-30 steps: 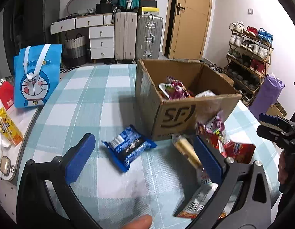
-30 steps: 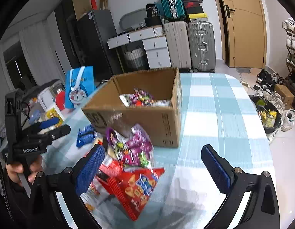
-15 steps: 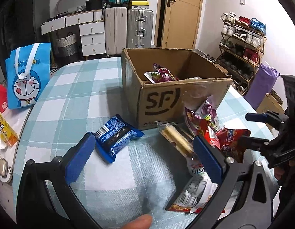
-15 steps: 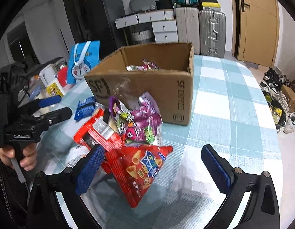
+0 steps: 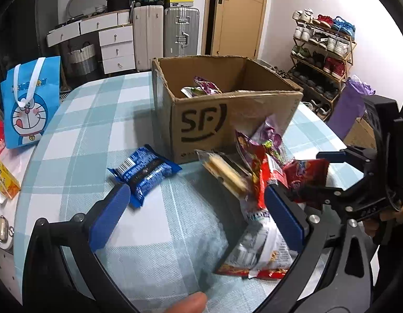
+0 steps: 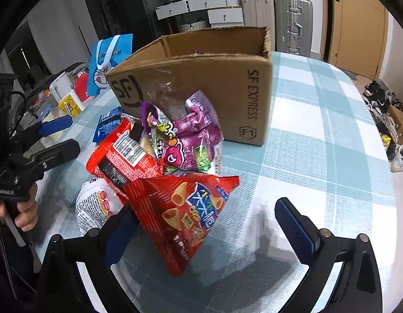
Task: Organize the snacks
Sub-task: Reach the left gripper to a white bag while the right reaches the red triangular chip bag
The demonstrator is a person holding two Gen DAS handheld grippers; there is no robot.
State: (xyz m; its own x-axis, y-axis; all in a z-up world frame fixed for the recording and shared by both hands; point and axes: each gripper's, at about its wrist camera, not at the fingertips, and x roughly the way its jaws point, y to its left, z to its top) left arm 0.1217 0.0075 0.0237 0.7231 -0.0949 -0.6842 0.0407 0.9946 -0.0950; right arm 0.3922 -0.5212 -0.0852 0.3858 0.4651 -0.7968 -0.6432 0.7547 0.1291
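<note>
Two blue-padded fingers of the left gripper (image 5: 196,214) stand wide apart over the checked tablecloth (image 5: 78,140), holding nothing. Just ahead of the left finger lies a blue biscuit pack (image 5: 144,170); ahead of the right finger a pile of snack bags (image 5: 261,161) leans against the SF cardboard box (image 5: 227,120), which holds a purple packet (image 5: 204,88).

From the right wrist, the right gripper (image 6: 209,227) is equally wide and empty. A red corn-cone bag (image 6: 185,208) lies between its fingers, touching the left one; purple candy bags (image 6: 185,135) sit beyond, against the box.
</note>
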